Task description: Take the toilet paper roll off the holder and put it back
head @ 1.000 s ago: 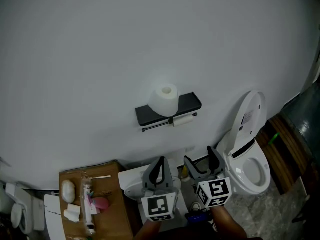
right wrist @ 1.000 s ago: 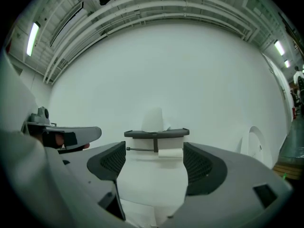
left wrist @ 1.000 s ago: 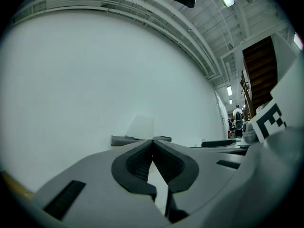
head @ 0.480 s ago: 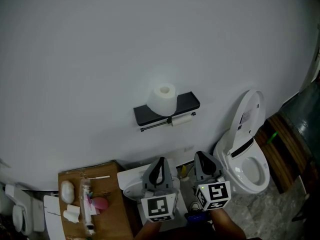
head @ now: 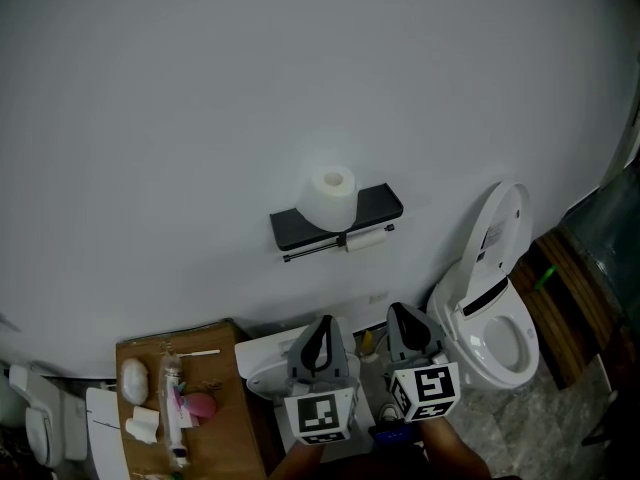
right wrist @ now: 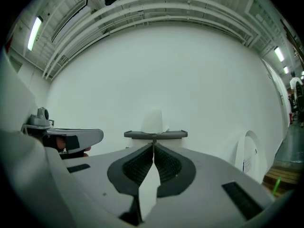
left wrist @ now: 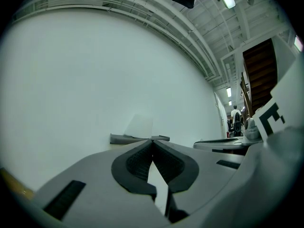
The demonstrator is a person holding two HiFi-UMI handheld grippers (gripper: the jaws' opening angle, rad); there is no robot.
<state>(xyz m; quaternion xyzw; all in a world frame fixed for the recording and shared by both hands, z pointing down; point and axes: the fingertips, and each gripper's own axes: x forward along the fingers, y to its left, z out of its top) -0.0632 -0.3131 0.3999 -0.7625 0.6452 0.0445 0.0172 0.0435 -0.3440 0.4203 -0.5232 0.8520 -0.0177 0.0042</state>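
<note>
Left gripper (head: 322, 323) held level below the wall holder (head: 378, 206), jaws pressed together on nothing, toilet paper roll (head: 330, 199) stood upright on the holder's left half, right gripper (head: 403, 313) level beneath the holder, jaws just closed, empty.

Grey jaws, dark pads (right wrist: 137, 167) (ribbed).
</note>
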